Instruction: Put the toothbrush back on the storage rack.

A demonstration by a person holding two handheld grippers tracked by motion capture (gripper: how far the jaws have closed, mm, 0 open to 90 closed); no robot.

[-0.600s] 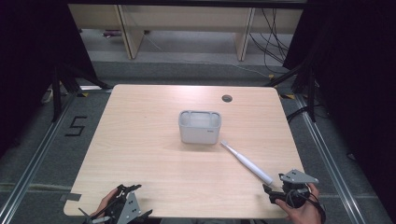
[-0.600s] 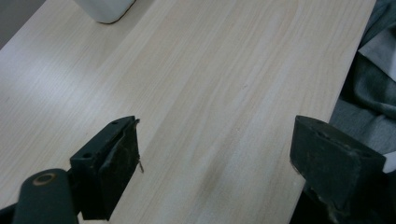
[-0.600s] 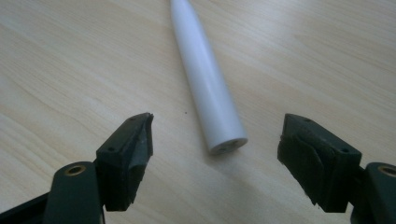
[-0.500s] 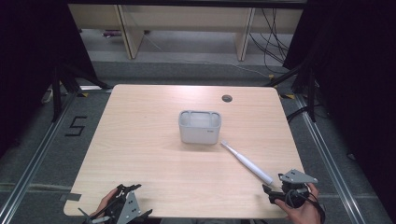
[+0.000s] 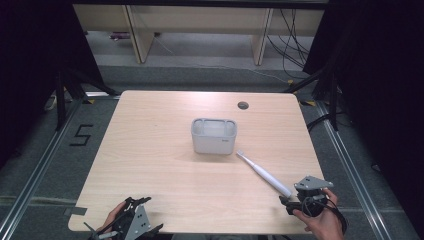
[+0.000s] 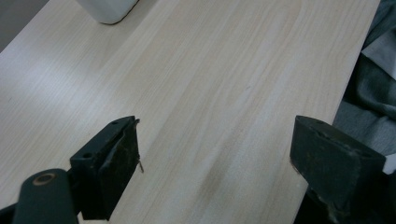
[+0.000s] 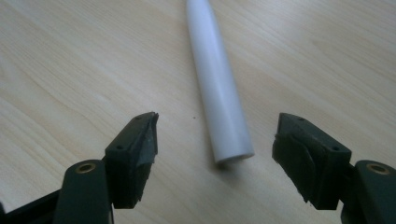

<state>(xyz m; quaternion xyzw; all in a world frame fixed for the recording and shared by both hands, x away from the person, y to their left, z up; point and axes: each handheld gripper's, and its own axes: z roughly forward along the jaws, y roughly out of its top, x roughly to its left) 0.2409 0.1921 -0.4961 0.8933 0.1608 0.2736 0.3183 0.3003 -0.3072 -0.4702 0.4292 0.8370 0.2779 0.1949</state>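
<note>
Right gripper [image 7: 215, 140] is lining up wide open, empty, on the white plastic electric toothbrush [image 5: 263, 173] lying near the desk's [image 5: 150, 150] right front corner — next, probably closing; left gripper [image 6: 215, 154] is idling open, empty.

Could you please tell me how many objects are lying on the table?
2: a grey box at the centre, and a white toothbrush lying right of it, its handle end between the right gripper's open jaws.

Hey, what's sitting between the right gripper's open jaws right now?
The blunt end of the white toothbrush handle lies on the bare table between the right gripper's open jaws, untouched, in the right gripper view.
</note>
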